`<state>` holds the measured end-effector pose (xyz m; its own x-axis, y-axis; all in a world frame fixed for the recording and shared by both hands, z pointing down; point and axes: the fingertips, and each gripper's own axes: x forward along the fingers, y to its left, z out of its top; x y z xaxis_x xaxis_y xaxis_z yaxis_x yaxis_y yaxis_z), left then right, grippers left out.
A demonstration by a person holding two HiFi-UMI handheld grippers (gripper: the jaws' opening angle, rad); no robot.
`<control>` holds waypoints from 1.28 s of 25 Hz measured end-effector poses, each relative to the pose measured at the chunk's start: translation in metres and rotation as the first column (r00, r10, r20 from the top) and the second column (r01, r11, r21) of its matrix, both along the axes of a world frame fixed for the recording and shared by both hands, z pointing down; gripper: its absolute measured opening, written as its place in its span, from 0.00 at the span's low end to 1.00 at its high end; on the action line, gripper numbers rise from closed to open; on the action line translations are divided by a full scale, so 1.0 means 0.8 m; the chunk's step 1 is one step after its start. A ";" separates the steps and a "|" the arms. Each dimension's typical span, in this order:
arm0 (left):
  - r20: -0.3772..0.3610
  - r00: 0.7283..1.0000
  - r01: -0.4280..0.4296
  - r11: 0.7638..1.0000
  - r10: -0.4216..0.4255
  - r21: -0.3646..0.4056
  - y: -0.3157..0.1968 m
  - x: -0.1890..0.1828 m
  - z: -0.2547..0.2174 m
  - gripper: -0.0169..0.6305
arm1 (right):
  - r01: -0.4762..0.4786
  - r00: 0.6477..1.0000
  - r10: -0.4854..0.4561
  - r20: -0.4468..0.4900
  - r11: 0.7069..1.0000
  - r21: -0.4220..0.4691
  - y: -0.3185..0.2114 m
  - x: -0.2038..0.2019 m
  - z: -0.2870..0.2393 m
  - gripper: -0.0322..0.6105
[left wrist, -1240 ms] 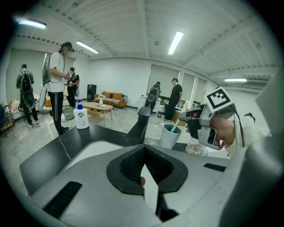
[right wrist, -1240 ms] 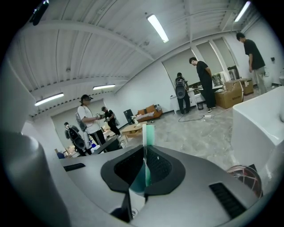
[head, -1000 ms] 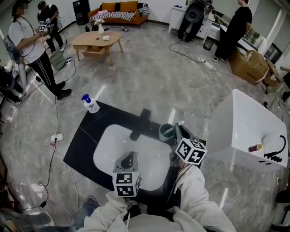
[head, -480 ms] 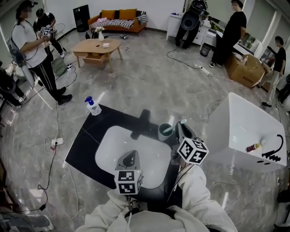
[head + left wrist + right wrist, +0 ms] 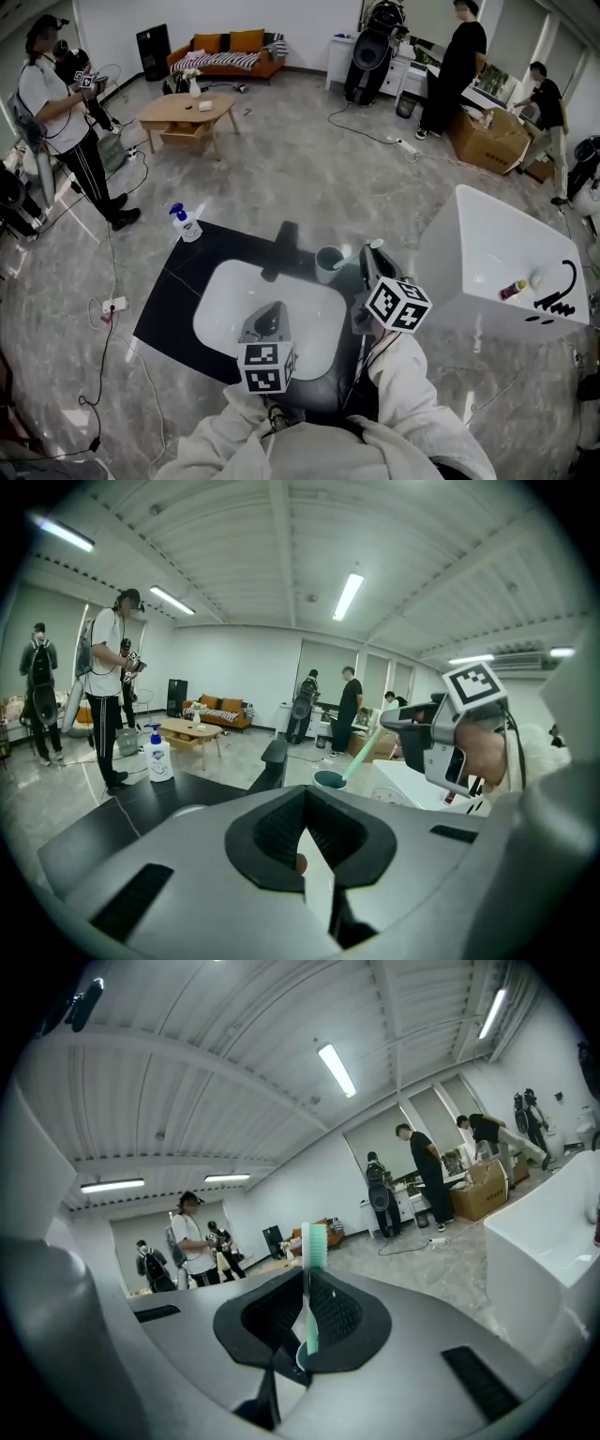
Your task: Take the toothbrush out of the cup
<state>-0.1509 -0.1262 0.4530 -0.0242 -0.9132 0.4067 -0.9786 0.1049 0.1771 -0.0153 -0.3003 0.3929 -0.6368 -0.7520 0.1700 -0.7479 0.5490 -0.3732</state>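
The right gripper point(image 5: 306, 1342) has its jaws closed on the handle of the toothbrush point(image 5: 312, 1260), nipping it low so that the green bristle head stands up well past the tips. That grip along the shaft suits a straight pull up and away. In the left gripper view the handle slants down from the right gripper to the cup point(image 5: 329, 779), and its lower end seems to sit at the rim, so I judge the brush is lifted but not quite clear of it.

The left gripper point(image 5: 305, 855) has its jaws together with nothing between them. It hangs over the white sink point(image 5: 225, 300), out of the way, since the cup looks steady enough without a second hold.

The cup stands on the black counter point(image 5: 173, 291), just beside the tap point(image 5: 281, 248). A soap bottle point(image 5: 185, 222) stands at the counter's far left corner, well apart from the cup.
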 end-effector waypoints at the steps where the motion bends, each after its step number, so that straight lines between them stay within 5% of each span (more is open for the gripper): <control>1: 0.001 1.000 -0.006 1.000 0.006 0.004 0.000 0.003 -0.002 0.02 | -0.003 1.000 0.003 0.002 1.000 -0.004 0.003 0.004 -0.001 0.11; 16: -0.016 0.984 -0.177 0.984 0.177 0.024 -0.003 0.072 -0.002 0.02 | -0.108 0.993 0.104 -0.052 0.992 -0.065 0.070 0.093 0.015 0.11; 32: -0.045 0.919 -0.392 0.920 0.391 -0.009 0.013 0.172 0.022 0.02 | -0.271 0.958 0.251 -0.140 0.950 -0.156 0.156 0.208 0.056 0.11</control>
